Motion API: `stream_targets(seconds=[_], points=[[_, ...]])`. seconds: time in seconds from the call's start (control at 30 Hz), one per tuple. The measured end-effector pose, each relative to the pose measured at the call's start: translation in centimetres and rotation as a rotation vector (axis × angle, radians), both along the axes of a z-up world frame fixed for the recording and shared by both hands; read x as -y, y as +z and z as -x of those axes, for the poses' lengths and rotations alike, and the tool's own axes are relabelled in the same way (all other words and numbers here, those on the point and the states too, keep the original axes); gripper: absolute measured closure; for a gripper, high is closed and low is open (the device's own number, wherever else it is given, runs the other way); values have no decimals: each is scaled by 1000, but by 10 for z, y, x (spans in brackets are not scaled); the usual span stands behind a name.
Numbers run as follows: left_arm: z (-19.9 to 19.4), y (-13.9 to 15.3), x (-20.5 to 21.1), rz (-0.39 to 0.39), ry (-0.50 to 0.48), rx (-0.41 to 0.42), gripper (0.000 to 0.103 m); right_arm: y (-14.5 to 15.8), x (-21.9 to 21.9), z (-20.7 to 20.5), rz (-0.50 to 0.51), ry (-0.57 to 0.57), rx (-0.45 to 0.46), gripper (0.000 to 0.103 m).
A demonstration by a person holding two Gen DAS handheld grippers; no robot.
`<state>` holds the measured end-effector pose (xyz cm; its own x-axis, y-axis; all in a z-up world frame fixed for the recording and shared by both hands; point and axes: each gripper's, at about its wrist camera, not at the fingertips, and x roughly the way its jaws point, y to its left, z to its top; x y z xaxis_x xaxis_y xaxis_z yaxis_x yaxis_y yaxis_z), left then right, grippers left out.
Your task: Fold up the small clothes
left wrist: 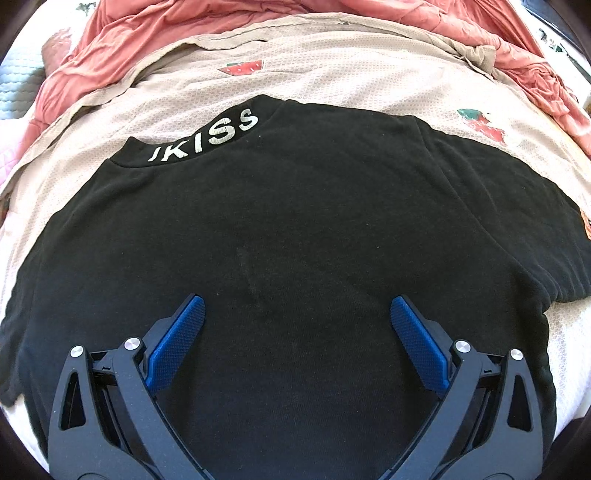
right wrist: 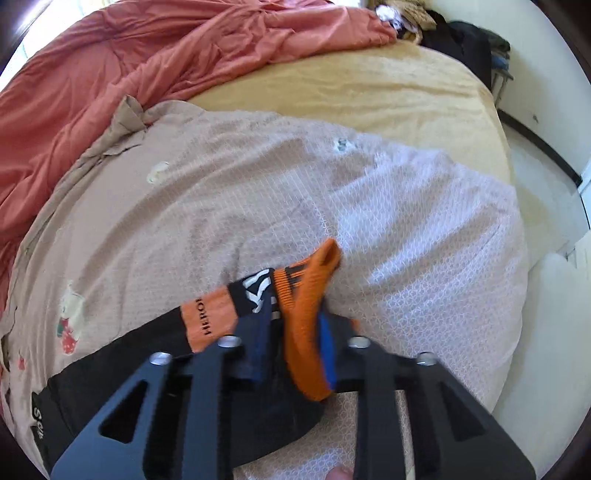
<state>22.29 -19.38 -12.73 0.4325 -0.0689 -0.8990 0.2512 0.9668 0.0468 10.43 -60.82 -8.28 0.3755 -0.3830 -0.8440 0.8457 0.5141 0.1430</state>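
A black T-shirt (left wrist: pixel 295 203) lies flat, back up, on a beige strawberry-print sheet (left wrist: pixel 332 74), its collar with white letters (left wrist: pixel 207 136) at the far side. My left gripper (left wrist: pixel 295 300) hovers open over the shirt's lower body, with nothing between the blue pads (left wrist: pixel 177 339). In the right wrist view, my right gripper (right wrist: pixel 295 314) is shut on the sleeve's orange ribbed cuff (right wrist: pixel 310 291), which is folded up between the fingers. The black sleeve with its orange band (right wrist: pixel 207 321) trails left to the shirt body (right wrist: pixel 110 384).
A crumpled salmon duvet (right wrist: pixel 110 74) is bunched along the far side of the bed. Past the beige sheet (right wrist: pixel 221 184) lies tan bedding (right wrist: pixel 369 92), with a pile of clothes (right wrist: pixel 443 29) at the far corner. The bed's edge and pale floor (right wrist: pixel 546 184) are at right.
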Motion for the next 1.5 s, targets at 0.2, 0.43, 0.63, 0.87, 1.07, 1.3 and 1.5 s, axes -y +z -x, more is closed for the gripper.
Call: stream_targets(seconds=[0.2, 0.43, 0.63, 0.87, 1.07, 1.3, 1.5], points=[[0, 3, -4, 14, 14, 0, 8, 19, -21, -17, -33, 168, 154, 94], [3, 23, -36, 75, 97, 19, 8, 48, -98, -56, -7, 476, 276, 94], [4, 45, -91, 114, 227, 56, 8, 45, -181, -87, -72, 717, 290, 94], [9, 52, -130, 126, 294, 46, 8, 23, -270, -101, -112, 959, 249, 90], [15, 49, -130, 136, 293, 26, 8, 16, -278, -101, -283, 1046, 278, 70], [14, 49, -91, 289, 185, -26, 9, 35, -205, -94, -81, 819, 194, 59], [3, 43, -31, 390, 93, -152, 28, 28, -181, -91, -101, 747, 152, 56]])
